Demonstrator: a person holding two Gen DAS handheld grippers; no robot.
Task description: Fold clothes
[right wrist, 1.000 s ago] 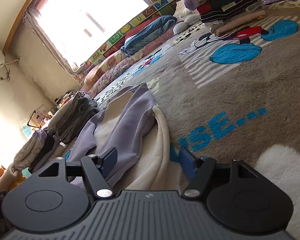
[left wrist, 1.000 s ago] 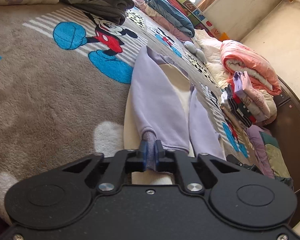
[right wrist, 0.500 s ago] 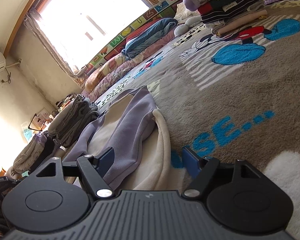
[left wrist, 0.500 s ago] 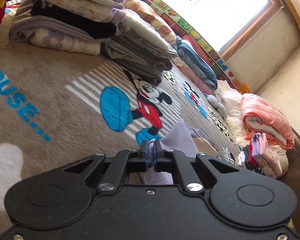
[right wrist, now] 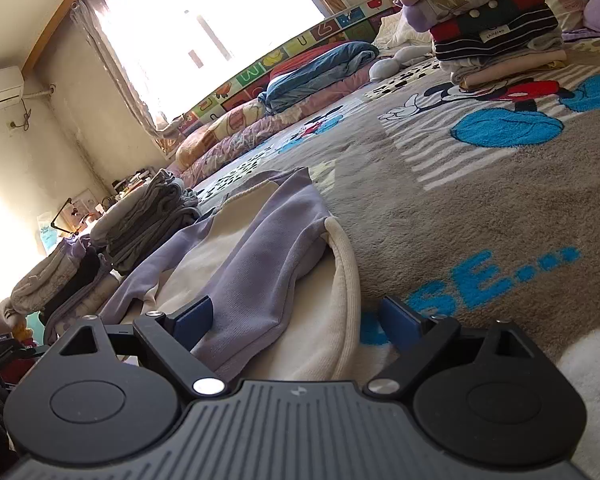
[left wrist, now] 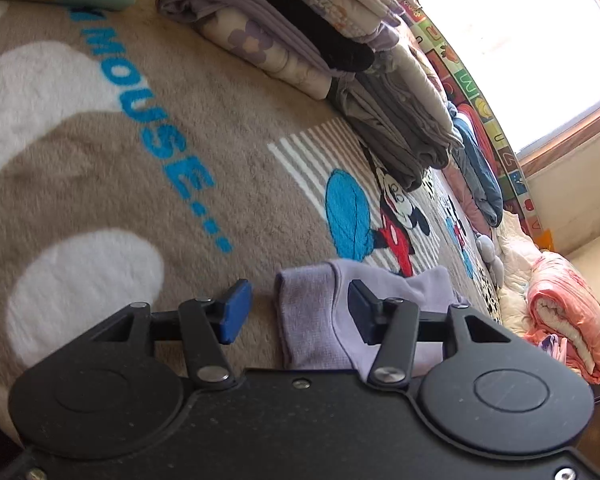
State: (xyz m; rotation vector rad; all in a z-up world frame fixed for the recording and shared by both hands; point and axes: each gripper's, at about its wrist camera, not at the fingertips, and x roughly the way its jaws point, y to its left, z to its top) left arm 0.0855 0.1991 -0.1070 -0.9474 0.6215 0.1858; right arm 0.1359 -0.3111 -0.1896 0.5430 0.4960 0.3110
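A soft lilac and cream fleece sweatshirt (right wrist: 256, 264) lies spread on the brown plush Mickey Mouse blanket (left wrist: 180, 208). The left gripper (left wrist: 296, 310) is wide open, holding nothing, its blue fingers (left wrist: 234, 310) straddling the ribbed lilac cuff (left wrist: 306, 316). The right gripper (right wrist: 296, 320) gapes empty over the cream hem (right wrist: 344, 280). The fabric looks light, limp and likely to sag; cuffs and ribbed hem offer the firmest pinch.

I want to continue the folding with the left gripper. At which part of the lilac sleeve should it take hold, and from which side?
Probably the ribbed cuff of the lilac sleeve. It lies flat on the blanket between the open fingers of the left gripper, its end edge facing away. Come low from the camera's side and close across the thick ribbing.
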